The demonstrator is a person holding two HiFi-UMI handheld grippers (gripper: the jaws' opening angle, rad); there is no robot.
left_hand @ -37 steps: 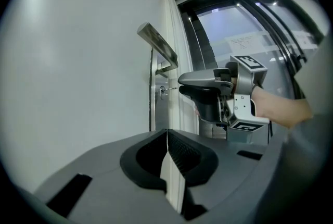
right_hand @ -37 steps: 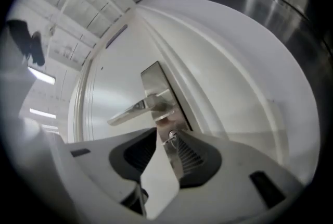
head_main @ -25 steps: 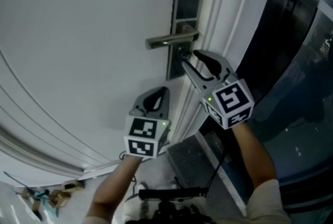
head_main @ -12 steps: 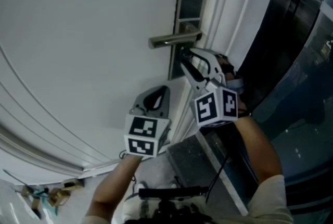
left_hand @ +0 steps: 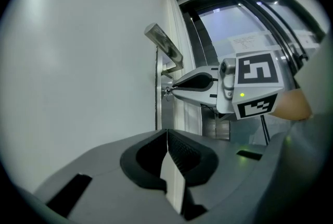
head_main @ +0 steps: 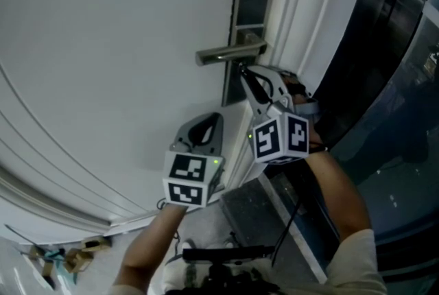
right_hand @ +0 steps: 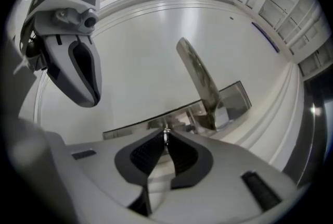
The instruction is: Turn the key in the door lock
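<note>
Just below the door handle (head_main: 230, 52), right tongs (head_main: 247, 77) just closed onto the key (right_hand: 166, 136), turn seemingly pending; left tongs (head_main: 206, 125) shut, empty.

Brushed metal handle (head_main: 230, 51) (dull sheen) on smooth matt door (head_main: 103, 46).

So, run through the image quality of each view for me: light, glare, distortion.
Head view: even light on the white door, dark at right, a small glint on the handle. Left gripper view: strong fisheye, black corners, washed-out glass beyond. Right gripper view: fisheye bends the door's mouldings into arcs.
</note>
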